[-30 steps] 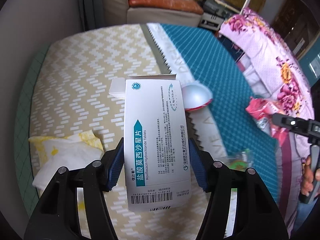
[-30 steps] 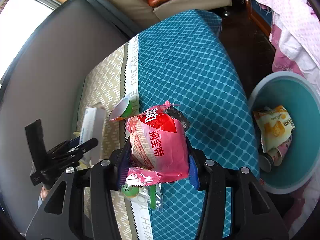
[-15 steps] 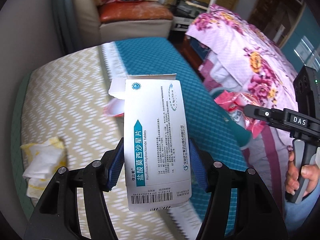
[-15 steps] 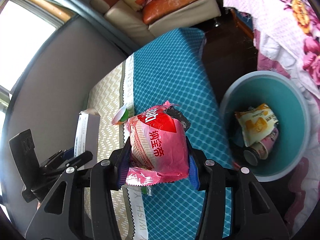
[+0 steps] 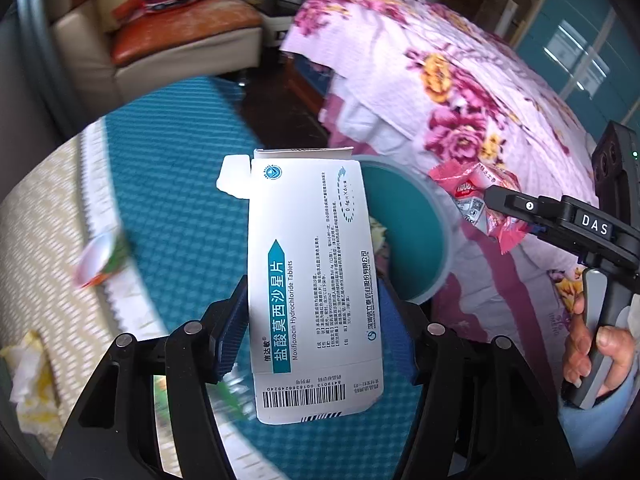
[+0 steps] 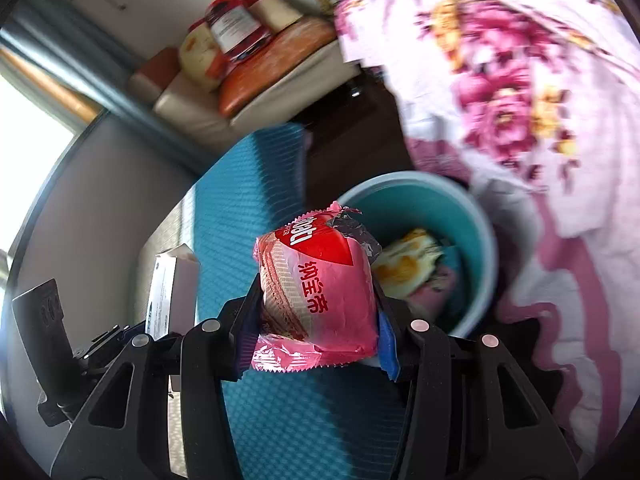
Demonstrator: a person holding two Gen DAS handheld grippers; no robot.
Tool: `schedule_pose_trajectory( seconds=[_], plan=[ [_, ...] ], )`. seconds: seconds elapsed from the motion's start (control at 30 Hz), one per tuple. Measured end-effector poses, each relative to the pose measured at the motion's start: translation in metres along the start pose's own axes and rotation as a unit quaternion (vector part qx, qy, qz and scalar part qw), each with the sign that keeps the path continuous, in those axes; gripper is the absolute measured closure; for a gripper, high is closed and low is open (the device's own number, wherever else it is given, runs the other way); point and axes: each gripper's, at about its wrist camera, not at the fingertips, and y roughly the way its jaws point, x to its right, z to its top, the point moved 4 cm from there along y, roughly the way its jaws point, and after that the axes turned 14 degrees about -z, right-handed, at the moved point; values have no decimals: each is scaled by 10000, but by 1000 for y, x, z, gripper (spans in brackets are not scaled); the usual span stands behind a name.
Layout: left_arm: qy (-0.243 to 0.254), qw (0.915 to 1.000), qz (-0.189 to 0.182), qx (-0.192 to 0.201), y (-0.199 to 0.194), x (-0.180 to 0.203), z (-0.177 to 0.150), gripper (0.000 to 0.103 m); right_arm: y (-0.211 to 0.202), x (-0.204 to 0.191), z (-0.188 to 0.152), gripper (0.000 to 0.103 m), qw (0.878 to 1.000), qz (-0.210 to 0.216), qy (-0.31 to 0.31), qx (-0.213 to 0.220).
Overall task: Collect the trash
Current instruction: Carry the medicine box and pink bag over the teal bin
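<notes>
My left gripper is shut on a white medicine box with teal print, held upright over the teal mat. Just behind the box stands a teal trash bin, partly hidden by it. My right gripper is shut on a pink snack wrapper, held in front of the same bin, which holds a yellow packet and other trash. The right gripper with the wrapper also shows at the right of the left wrist view. The medicine box shows at the left of the right wrist view.
A small cup lies on its side on the mat's white border. Crumpled yellow-white tissue lies at the far left. A floral pink bedspread hangs right of the bin. A sofa stands at the back.
Both grippers have swung right across the mat with their loads still held. The bin has come into the middle of both views, and the cup and tissue have slid off to the left.
</notes>
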Motion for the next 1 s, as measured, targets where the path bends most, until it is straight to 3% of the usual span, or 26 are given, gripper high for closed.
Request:
schedule_pose_trajectory(
  seconds=[0.37,0.7,1.0],
  plan=[
    [150,9991,-112,-386,57,28,19,40,11,48,15,57,9995,-180,252,7],
    [150,9987,-133,-479,78,31,29,38,20,47,17,57,9994,-252,252,-51],
    [169,9990,-103,-402,80,26,36,26,24,43,21,57,9990,-359,248,-79]
  ],
)
